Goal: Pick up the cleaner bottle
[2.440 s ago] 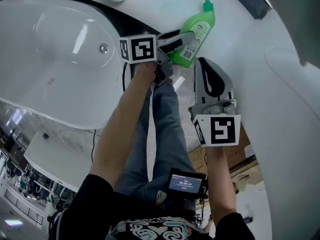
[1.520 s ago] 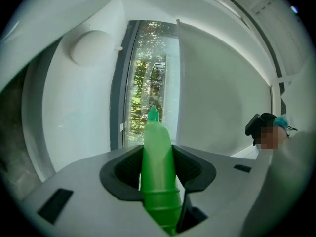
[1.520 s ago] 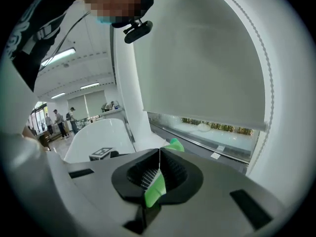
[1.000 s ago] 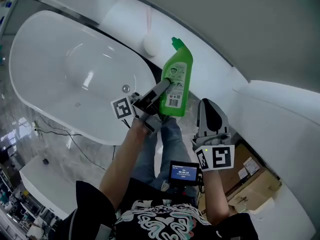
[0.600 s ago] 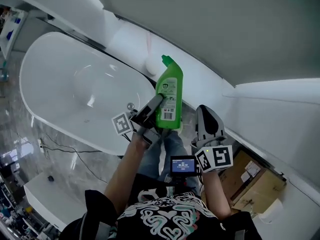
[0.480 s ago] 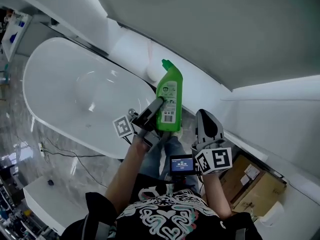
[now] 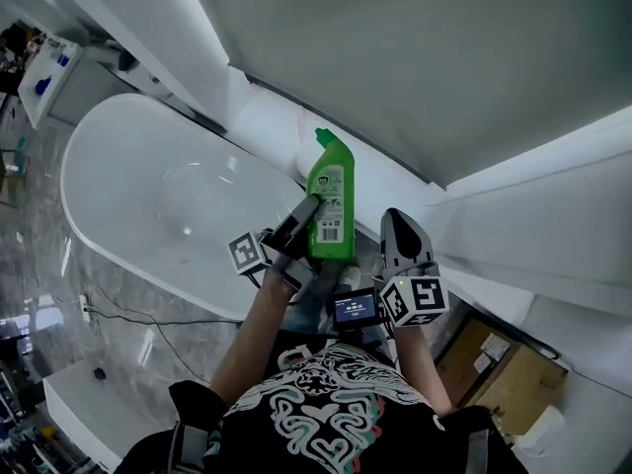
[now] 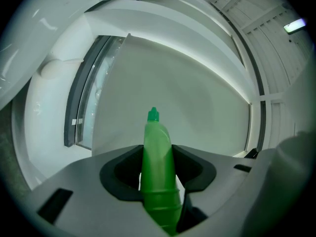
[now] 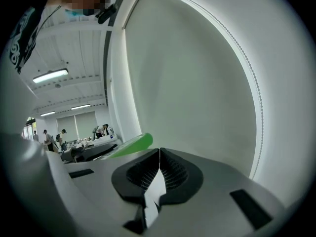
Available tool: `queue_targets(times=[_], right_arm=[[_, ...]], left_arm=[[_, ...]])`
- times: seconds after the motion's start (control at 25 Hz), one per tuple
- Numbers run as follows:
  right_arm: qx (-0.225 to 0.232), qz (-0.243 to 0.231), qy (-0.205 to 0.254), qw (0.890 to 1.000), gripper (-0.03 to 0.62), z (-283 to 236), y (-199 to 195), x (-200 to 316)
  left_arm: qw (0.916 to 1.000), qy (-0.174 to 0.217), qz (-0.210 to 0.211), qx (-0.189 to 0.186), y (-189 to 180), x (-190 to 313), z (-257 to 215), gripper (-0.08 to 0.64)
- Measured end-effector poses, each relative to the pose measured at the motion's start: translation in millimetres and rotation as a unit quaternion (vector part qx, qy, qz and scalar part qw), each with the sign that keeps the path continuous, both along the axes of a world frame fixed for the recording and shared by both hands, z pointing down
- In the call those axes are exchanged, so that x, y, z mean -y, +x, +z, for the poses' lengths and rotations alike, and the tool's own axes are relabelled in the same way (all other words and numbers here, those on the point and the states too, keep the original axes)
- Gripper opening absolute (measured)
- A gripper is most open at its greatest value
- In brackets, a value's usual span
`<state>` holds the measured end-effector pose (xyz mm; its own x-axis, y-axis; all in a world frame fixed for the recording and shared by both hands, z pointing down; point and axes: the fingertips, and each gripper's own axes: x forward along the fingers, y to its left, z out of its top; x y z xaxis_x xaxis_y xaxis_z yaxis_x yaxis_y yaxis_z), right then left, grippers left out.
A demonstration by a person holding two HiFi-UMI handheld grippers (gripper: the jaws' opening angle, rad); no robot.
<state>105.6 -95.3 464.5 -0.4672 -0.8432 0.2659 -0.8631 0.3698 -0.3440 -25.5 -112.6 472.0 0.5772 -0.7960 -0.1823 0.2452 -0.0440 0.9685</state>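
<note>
Jaws of my left gripper (image 7: 308,211) clamp the cleaner bottle (image 7: 332,188), cap toward 12 o'clock; my right gripper (image 7: 397,223) has jaws together.

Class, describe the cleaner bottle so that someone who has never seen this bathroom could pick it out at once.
Start at the big white bathtub on the left of the head view. Just right of its rim, the left tongs grip the cleaner bottle. It is the only bright green thing here, with a bent neck, a green cap and printed labels.
</note>
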Motion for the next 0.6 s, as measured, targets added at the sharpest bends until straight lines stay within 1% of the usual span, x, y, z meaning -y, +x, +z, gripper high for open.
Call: queue_targets(times=[0.24,0.4,0.6], right_arm=[[0.015,-0.001,0.011,1.000,0.028,-5.5,8.5,0.3],[-0.001,-0.010,0.017,1.000,0.028,-10.8,8.3,-1.6],[-0.009,-0.008,0.025,1.000,0.028,-14.2,10.8,1.8]], left_arm=[[0.9998,-0.007,-0.016,-0.004,2.9,-2.7,-12.5,0.181],[0.9998,-0.001,-0.018,0.007,2.6,-5.9,-22.9,0.181],[0.9996,0.001,-0.027,0.003,3.2,-7.5,-26.6,0.181]])
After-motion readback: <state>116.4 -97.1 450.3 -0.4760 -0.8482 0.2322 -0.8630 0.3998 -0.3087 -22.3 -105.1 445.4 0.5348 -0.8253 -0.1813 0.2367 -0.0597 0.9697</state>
